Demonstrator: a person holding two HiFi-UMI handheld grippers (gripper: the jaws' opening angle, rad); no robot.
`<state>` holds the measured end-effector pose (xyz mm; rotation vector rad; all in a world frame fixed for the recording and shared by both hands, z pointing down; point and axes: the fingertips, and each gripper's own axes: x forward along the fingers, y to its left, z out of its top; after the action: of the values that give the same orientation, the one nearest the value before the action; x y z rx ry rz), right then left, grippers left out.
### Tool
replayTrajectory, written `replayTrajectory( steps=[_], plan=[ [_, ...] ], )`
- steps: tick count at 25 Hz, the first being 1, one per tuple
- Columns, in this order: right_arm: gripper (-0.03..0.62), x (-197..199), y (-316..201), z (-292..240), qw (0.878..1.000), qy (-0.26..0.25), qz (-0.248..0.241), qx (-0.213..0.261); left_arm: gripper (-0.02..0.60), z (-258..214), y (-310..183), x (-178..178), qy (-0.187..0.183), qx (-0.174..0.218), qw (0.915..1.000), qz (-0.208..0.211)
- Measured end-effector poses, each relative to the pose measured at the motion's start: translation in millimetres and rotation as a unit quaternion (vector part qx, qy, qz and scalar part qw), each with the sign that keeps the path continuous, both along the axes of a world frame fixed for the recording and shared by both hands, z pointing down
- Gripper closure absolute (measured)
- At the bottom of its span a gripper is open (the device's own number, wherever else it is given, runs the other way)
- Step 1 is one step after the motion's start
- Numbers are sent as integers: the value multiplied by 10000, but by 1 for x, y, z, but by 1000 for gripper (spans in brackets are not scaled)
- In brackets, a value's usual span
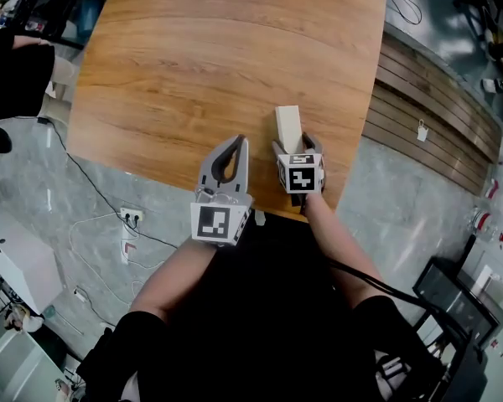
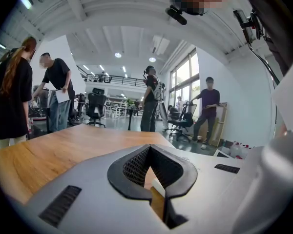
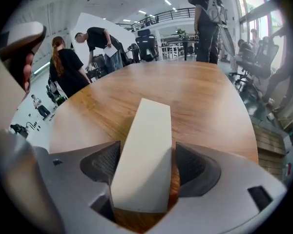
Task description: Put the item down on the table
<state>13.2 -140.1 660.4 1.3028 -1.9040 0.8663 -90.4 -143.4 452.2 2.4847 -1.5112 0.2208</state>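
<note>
R claw [image 3: 144, 168] stands wide apart, w/ the cream block [image 3: 145, 140] btw its jaws but not clamped. Bare wood shows btw the block and the pad [image 3: 194, 168] on my right. The other pad sits v. close to it; contact or not, I can't tell. In the head view the block [image 1: 287, 125] lies on the table [image 1: 218, 57], long axis pointing away from me, near the edge closest to me and toward the right corner. It looks flat on the wood, so I judge the set-down as good as done. What's left is getting clear w/o disturbing it.

To do that well: hold the jaws at full spread and pull straight back along the block's long axis, no twist, no sideways drift. Watch the close side esp., since a brush there could skew or nudge the block. Lift only once the tips are past its near end. The edge is close, so no dragging it toward me. L claw [image 1: 236, 145] has its tips together, holds nothing, and hovers just beside; leave it parked.
</note>
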Motion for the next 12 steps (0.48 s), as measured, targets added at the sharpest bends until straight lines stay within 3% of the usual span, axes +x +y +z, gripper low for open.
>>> replayTrajectory(
  steps=[4, 12],
  plan=[
    [301, -3, 0, 2, 9992, 397, -45, 19, 578, 4, -6, -5, 25, -44, 10000, 56],
    [303, 1, 0, -2, 9985, 437, -227, 254, 578, 1, -4, 0, 36, -18, 9999, 164]
  ],
)
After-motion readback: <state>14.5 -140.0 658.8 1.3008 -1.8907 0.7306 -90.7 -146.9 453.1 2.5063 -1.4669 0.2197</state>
